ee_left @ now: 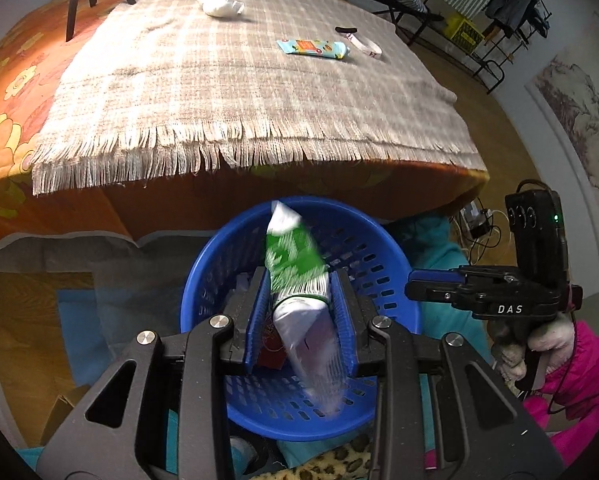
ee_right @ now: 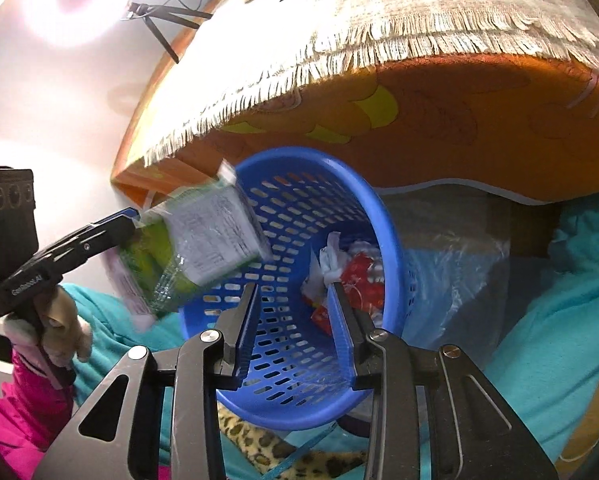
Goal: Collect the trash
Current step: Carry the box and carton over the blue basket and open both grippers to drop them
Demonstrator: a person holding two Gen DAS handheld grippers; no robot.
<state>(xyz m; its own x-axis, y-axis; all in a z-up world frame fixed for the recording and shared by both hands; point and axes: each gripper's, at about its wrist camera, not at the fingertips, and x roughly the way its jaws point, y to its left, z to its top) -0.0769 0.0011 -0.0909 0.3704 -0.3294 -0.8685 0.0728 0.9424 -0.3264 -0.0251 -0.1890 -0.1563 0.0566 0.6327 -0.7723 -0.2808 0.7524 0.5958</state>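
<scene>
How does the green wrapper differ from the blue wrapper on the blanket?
The green wrapper sits between the jaws of the left gripper, over the blue basket; the blue wrapper lies free on the blanket. The green wrapper is blurred and tilted in the air, while the blue wrapper rests flat. Their colours differ: green and white against light blue with orange. Both are flat packets.
</scene>
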